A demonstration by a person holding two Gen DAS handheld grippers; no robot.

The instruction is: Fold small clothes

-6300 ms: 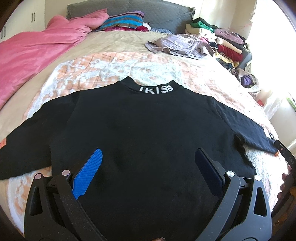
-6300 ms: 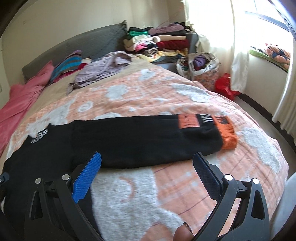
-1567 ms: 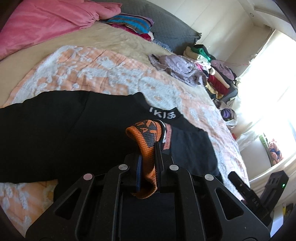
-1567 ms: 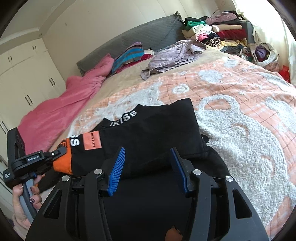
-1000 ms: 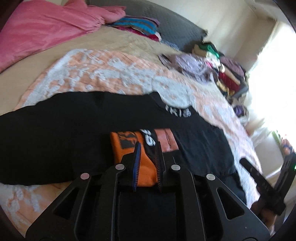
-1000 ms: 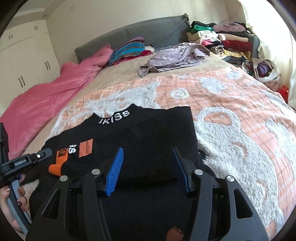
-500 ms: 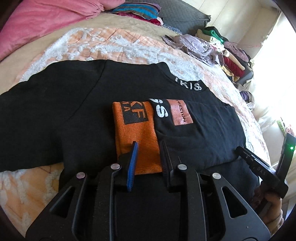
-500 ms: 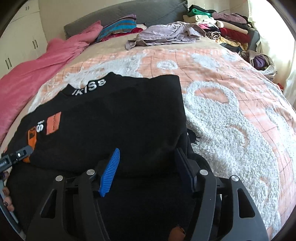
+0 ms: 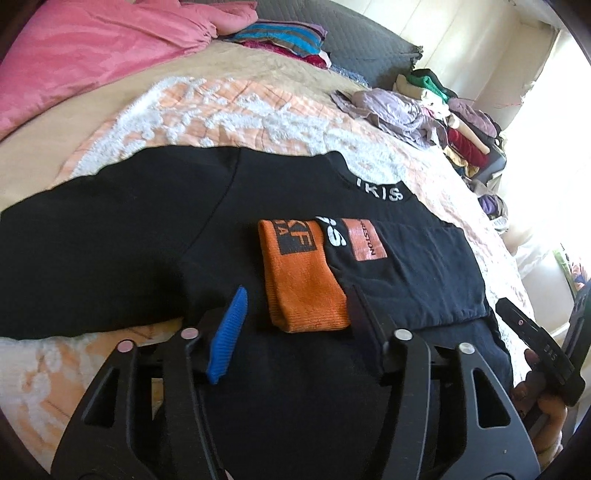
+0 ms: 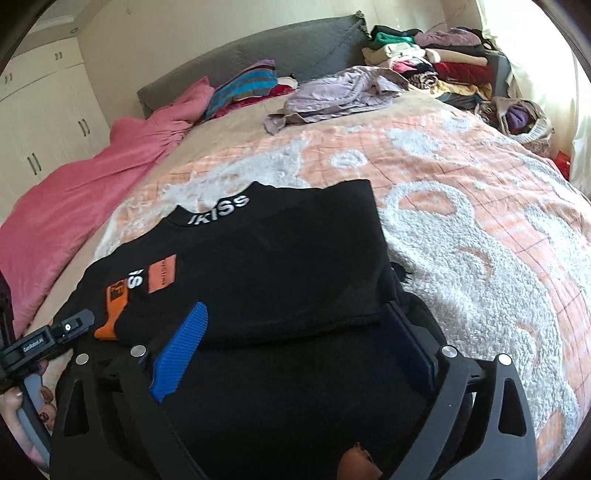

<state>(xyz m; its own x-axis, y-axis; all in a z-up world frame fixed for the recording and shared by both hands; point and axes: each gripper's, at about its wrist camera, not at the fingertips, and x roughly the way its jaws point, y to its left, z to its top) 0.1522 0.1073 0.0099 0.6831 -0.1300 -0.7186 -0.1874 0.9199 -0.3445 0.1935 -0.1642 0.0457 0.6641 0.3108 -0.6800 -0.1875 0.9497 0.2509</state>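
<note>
A black sweater (image 9: pixel 129 229) (image 10: pixel 280 258) with white collar lettering lies flat on the bed. Its right sleeve is folded across the chest, and the orange cuff (image 9: pixel 301 277) (image 10: pixel 112 310) rests near the middle. The other sleeve stretches out to the left. My left gripper (image 9: pixel 297 295) stands open just behind the cuff, with the cuff's lower end between its fingers and nothing pinched. My right gripper (image 10: pixel 295 314) is open above the hem, below the folded sleeve's edge, empty. Each gripper shows at the edge of the other's view, in a hand.
The bed carries an orange and white blanket (image 10: pixel 461 229). A pink duvet (image 9: pixel 92 48) lies at the far left. A crumpled lilac garment (image 10: pixel 340 92) and striped pillows (image 9: pixel 280 35) lie near the grey headboard. Stacked clothes (image 10: pixel 436 59) and a bag sit at the far right.
The left gripper laid the orange cuff flat on the sweater's chest, let it go and opened wider. The right gripper opened a little more and stayed over the hem.
</note>
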